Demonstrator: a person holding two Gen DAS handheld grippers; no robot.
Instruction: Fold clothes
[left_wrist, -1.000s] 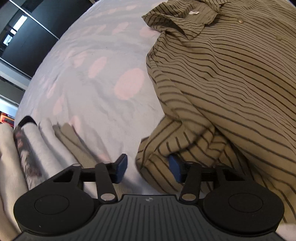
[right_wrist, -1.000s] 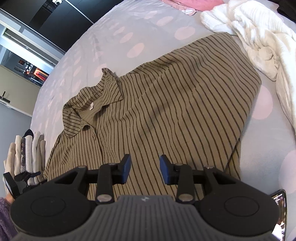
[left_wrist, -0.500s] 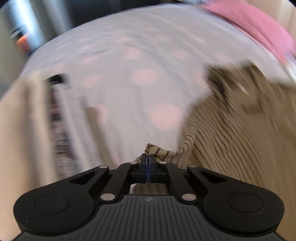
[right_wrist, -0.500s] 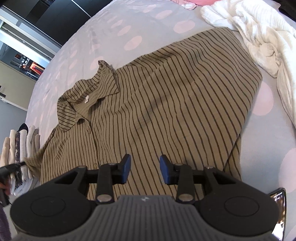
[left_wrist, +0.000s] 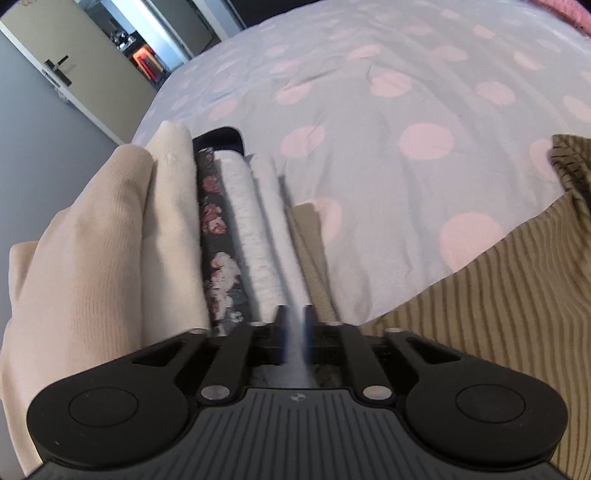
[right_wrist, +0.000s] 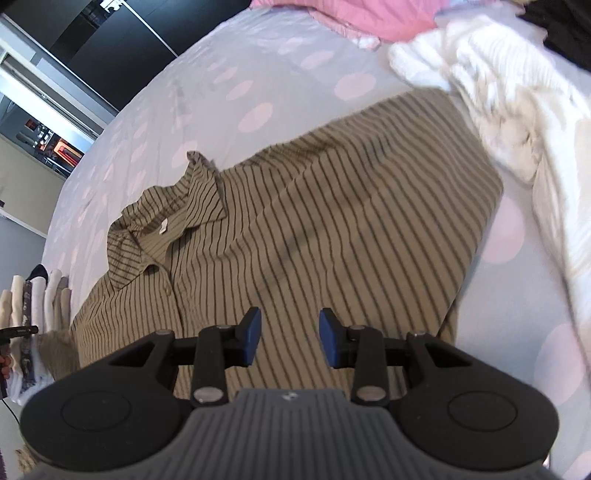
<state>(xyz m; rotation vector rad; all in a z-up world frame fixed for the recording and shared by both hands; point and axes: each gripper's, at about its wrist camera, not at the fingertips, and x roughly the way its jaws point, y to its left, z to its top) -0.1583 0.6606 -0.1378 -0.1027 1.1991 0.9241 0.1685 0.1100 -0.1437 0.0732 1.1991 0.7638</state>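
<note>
An olive shirt with dark stripes (right_wrist: 332, 221) lies spread on the spotted bedsheet (right_wrist: 221, 74), collar at the left. It also shows in the left wrist view (left_wrist: 498, 295) at the lower right. My left gripper (left_wrist: 294, 321) has its blue pads a narrow gap apart with nothing of the shirt between them. It hovers over a stack of folded clothes (left_wrist: 221, 240). In the right wrist view the left gripper (right_wrist: 16, 330) sits at the shirt's left sleeve end. My right gripper (right_wrist: 290, 336) is open and empty above the shirt's near side.
The stack of folded clothes also shows at the left edge of the right wrist view (right_wrist: 37, 295). A white knitted garment (right_wrist: 517, 122) and a pink one (right_wrist: 369, 18) lie at the far right of the bed. A door (left_wrist: 74, 66) stands beyond the bed's far left corner.
My left gripper closed on the shirt's sleeve, pulled it out toward the folded stack, and now its pads are slightly parted without the sleeve. The right gripper stayed open above the shirt.
</note>
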